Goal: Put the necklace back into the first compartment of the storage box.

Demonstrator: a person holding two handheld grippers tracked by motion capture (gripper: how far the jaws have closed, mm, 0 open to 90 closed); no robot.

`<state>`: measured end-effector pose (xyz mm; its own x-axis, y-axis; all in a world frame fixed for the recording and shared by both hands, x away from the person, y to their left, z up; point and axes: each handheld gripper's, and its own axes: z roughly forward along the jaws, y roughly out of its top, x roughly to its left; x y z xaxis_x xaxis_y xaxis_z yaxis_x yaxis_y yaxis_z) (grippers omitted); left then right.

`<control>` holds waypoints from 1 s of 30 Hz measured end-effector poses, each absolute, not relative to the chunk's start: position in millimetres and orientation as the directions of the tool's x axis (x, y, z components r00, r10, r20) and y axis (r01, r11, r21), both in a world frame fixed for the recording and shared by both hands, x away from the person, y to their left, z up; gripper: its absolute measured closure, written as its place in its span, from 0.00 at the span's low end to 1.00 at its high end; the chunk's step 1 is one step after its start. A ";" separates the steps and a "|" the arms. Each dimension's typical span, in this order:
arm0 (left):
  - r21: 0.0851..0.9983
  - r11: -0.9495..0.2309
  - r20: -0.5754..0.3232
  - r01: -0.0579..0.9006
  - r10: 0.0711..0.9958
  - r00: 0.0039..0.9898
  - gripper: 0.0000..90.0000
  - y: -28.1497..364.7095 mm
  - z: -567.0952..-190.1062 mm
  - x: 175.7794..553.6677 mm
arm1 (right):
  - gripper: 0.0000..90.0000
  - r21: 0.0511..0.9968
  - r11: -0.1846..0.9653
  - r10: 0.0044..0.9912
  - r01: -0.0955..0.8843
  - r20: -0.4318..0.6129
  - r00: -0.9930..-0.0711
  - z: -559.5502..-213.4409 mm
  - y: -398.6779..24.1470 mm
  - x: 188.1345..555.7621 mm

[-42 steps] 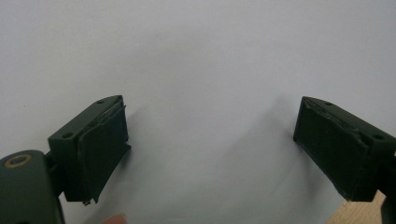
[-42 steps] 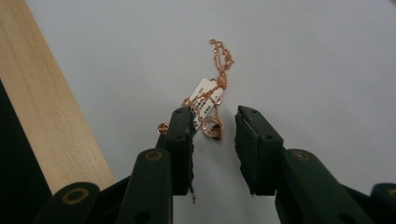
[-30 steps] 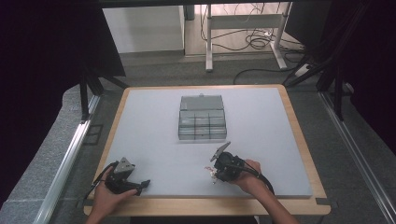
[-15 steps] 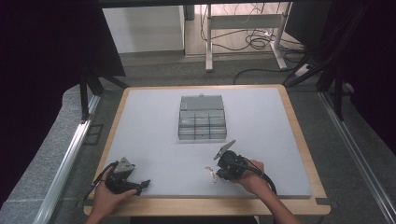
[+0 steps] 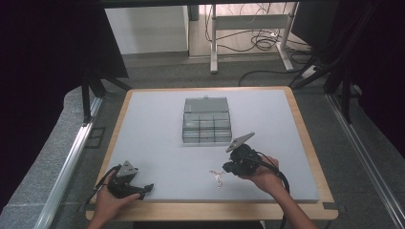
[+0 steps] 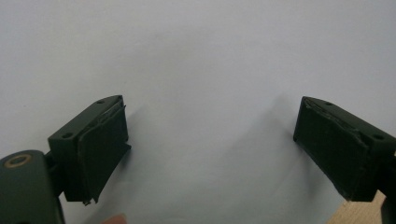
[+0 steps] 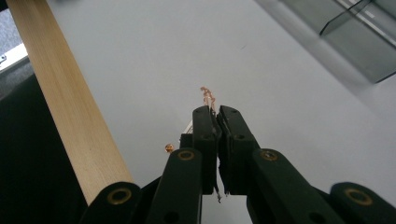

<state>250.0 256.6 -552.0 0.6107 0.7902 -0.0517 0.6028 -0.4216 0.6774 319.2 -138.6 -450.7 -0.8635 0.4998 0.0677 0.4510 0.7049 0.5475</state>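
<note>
Bench (image 5: 157,143) with pale grey top and wooden rim, seen from the high view. Clear plastic compartment box (image 5: 207,120) sits upright at centre, far side of both hands, lid open toward the back; a corner of it shows top right in the right gripper view (image 7: 359,42).

Left gripper (image 5: 143,189) at near left corner of the bench, held in the person's left hand (image 5: 111,202), resting low at the wooden rim. In the left gripper view its fingers (image 6: 100,149) are spread wide, nothing between them, just bare grey surface under the gap; a sliver of wood rim at bottom right. Well apart from the box and from the chain.

Right gripper (image 5: 227,168) at near right-centre, held in the right hand (image 5: 265,179), grey three-cornered plate tilted up on top. In the right gripper view its fingers (image 7: 205,135) are pressed together, only a thin slit between the pads, pinching one end of a small thin chain (image 7: 208,96), copper-pink in colour. Chain runs out past the fingertips and lies on the bench surface. A tiny orange bead (image 7: 168,148) lies just left of the fingers, close to the wood rim. In the high view the chain (image 5: 218,177) is a small light tangle just beside the gripper tip, nearer the bench edge, well short of the box.
</note>
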 end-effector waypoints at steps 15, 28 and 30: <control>0.680 -0.416 -0.055 0.604 0.792 0.608 0.11 256.3 -552.1 250.0 | 0.94 0.628 0.662 0.506 0.409 0.029 -0.862 -409.0 -139.7 323.5; 0.679 -0.418 -0.055 0.604 0.791 0.609 0.11 256.4 -552.0 250.0 | 0.94 0.688 0.623 0.495 0.373 0.023 -0.868 -375.8 -126.4 331.0; 0.678 -0.419 -0.054 0.604 0.791 0.609 0.11 256.5 -552.0 250.0 | 0.94 0.691 0.623 0.492 0.366 0.018 -0.870 -371.8 -124.2 331.8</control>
